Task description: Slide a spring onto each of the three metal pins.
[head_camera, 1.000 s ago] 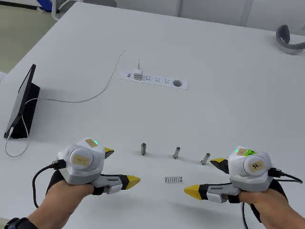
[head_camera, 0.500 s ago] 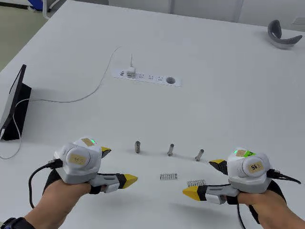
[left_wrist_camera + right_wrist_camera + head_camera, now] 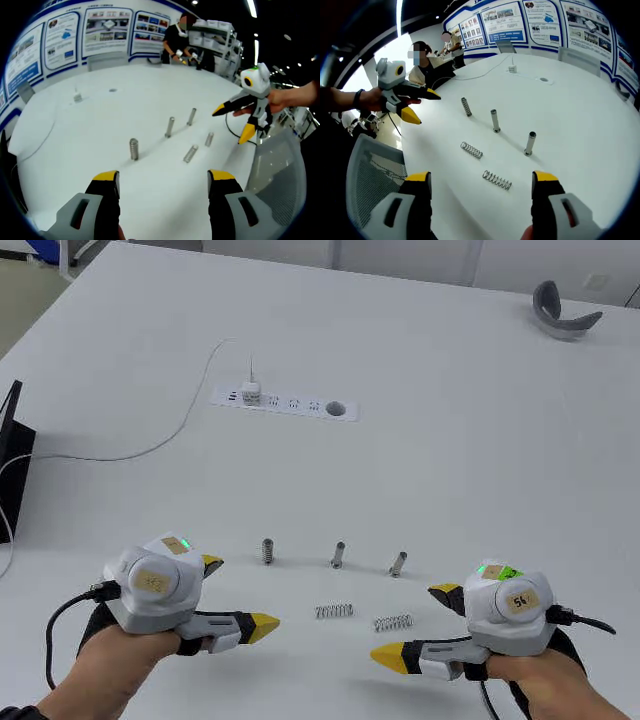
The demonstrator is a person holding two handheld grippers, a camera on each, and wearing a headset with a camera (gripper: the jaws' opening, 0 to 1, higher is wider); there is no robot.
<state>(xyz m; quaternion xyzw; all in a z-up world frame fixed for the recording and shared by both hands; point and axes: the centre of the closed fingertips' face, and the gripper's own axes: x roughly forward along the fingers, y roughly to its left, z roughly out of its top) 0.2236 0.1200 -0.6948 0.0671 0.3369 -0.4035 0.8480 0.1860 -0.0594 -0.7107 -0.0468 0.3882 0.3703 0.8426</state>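
Observation:
Three short metal pins stand in a row on the white table. The left pin (image 3: pixel 267 551) (image 3: pixel 133 149) (image 3: pixel 466 106) wears a spring; the middle pin (image 3: pixel 338 555) (image 3: pixel 170 127) (image 3: pixel 494 120) and the right pin (image 3: pixel 398 563) (image 3: pixel 191 116) (image 3: pixel 530 143) are bare. Two loose springs lie flat in front of them, one (image 3: pixel 334 611) (image 3: pixel 471 150) beside the other (image 3: pixel 393 622) (image 3: pixel 497 180). My left gripper (image 3: pixel 238 592) (image 3: pixel 163 177) is open and empty, left of the springs. My right gripper (image 3: pixel 412 623) (image 3: pixel 480 177) is open and empty, just right of the second spring.
A white power strip (image 3: pixel 285 403) with a charger (image 3: pixel 249 392) and a cable lies farther back. A dark tablet (image 3: pixel 10 465) stands at the left edge. A grey curved object (image 3: pixel 560 312) rests at the far right. People sit beyond the table (image 3: pixel 422 57).
The head camera has shifted, so the whole scene sits lower and to the left. My right gripper has drawn back slightly, uncovering the second loose spring. Both grippers stay open.

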